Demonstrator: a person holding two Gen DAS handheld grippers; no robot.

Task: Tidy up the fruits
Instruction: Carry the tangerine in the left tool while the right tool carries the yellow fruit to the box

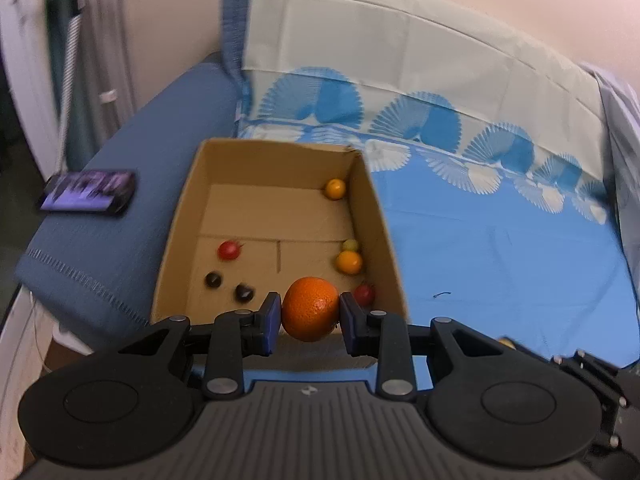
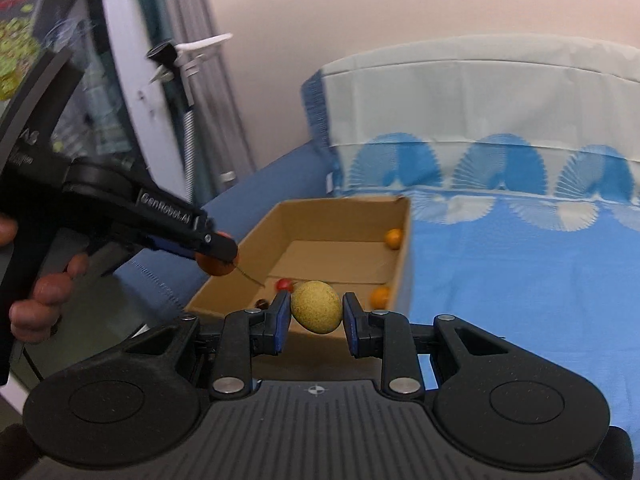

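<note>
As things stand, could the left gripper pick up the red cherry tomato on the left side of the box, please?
Probably not yet: the left gripper is shut on the orange, so its jaws are full. The red tomato lies uncovered in the open box.

Two fruits are up in the air: a bright orange mandarin [image 1: 311, 309], dimpled skin, pinched at its sides above the near end of the cardboard box [image 1: 180, 216], and a pale yellow speckled lemon [image 2: 316, 307], egg-shaped, clamped the same way. The open brown box sits on the blue bed. Inside: a small orange fruit [image 1: 335, 189] in the far right corner, a red tomato [image 1: 229, 250], two dark ones [image 1: 213, 280], a yellow-orange one [image 1: 349, 262] against the right wall.
</note>
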